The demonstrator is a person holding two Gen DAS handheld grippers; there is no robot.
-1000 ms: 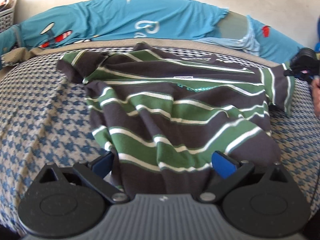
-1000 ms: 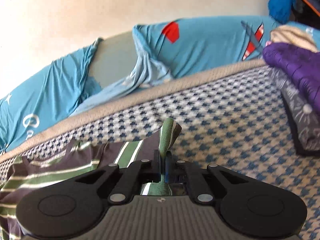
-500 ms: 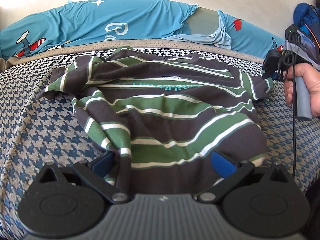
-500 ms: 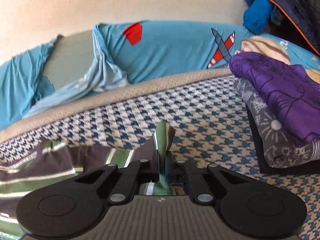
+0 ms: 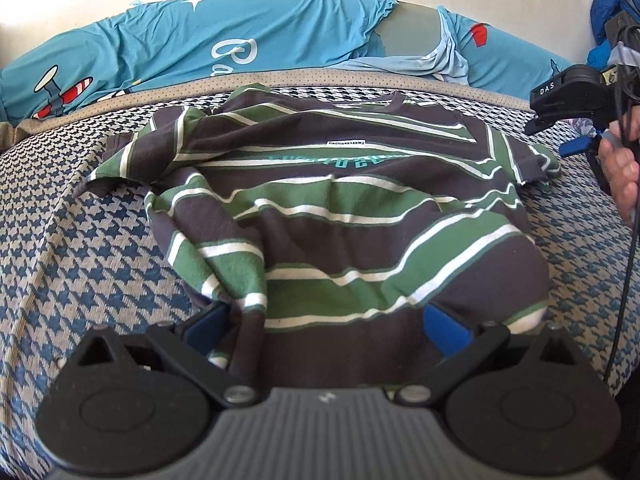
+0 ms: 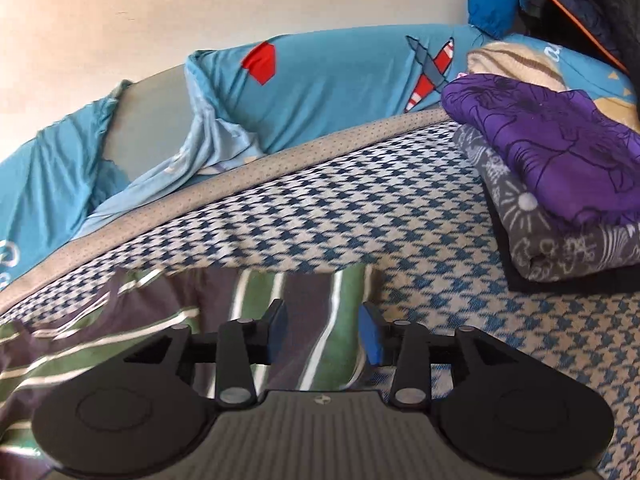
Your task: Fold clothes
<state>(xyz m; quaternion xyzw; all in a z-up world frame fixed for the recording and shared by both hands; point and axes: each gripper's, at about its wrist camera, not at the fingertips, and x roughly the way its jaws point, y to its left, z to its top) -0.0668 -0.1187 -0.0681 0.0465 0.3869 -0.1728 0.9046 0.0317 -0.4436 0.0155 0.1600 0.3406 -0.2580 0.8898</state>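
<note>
Sleeve of the brown-and-green striped cotton shirt (image 6: 316,320) lies free between the right gripper (image 6: 320,330) whose jaws have just parted; left gripper (image 5: 326,326) stands spread over the hem: flatten before folding.

right tongs (image 5: 576,148): "DAS" | striped shirt (image 5: 344,208): white neck label (print too small)

Left gripper (image 5: 326,322) jaws spread wide, right gripper (image 6: 322,334) jaws just opened, apparently gripping nothing

right gripper (image 6: 322,336) jaws just opened off striped shirt (image 6: 312,312) sleeve, sleeve dropped flat
</note>
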